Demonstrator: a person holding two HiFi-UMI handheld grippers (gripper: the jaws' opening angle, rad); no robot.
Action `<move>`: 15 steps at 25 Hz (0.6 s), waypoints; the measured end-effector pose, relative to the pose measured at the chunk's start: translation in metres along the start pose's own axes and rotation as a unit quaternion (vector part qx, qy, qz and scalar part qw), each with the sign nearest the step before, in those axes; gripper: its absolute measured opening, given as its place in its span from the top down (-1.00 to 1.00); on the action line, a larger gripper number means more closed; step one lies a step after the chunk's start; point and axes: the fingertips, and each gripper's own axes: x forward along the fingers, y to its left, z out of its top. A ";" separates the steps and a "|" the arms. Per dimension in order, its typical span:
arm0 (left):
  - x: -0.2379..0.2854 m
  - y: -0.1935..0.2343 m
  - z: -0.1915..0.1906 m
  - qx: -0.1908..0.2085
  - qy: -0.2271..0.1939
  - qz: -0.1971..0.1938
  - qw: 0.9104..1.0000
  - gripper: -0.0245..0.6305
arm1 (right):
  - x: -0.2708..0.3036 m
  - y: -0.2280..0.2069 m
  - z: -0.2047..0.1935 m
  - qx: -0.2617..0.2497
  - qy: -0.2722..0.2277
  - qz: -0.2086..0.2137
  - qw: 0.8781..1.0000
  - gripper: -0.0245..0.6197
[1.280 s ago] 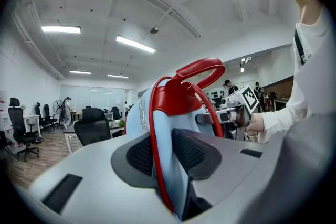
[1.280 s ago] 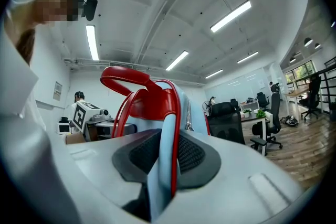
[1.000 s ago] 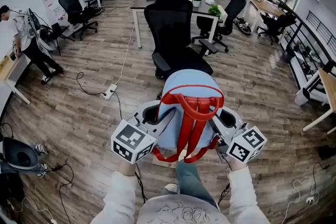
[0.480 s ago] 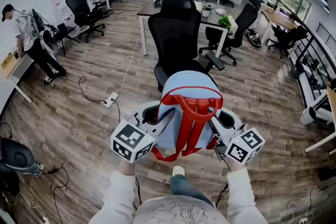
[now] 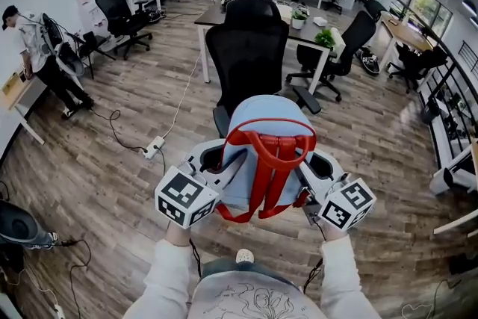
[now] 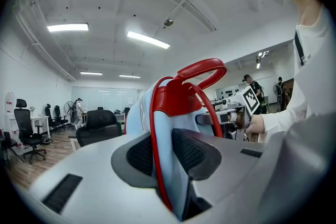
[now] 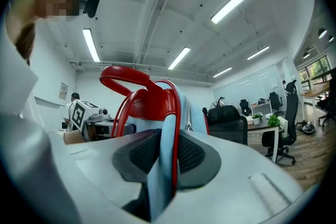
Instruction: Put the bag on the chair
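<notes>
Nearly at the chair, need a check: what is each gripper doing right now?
Left gripper: closed on the bag, at its left edge.
Right gripper: closed on the bag's right edge.

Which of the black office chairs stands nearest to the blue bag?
The tall mesh-backed chair directly beyond the bag; the others stand farther off beside desks.

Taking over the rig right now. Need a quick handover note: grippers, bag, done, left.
Left gripper: fingers shut on the bag, on its left side.
Right gripper: fingers shut on its right side.
Bag: upright, held in the air between both grippers, in front of the black chair, not on it.
Done: bag lifted.
Left: bring it to the chair, set it on the seat, open both.
</notes>
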 end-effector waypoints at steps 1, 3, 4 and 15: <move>0.006 0.002 -0.001 -0.001 0.002 0.001 1.000 0.63 | 0.002 -0.006 -0.001 0.002 0.001 0.001 1.000 0.66; 0.016 0.006 -0.004 -0.002 0.006 0.003 1.000 0.62 | 0.006 -0.017 -0.003 0.005 0.002 0.003 1.000 0.66; 0.021 0.009 -0.005 -0.003 0.009 0.004 1.000 0.63 | 0.009 -0.023 -0.004 0.006 0.004 0.002 1.000 0.66; 0.084 0.058 -0.016 -0.011 0.021 -0.008 1.000 0.62 | 0.052 -0.089 -0.014 0.016 0.016 -0.011 1.000 0.65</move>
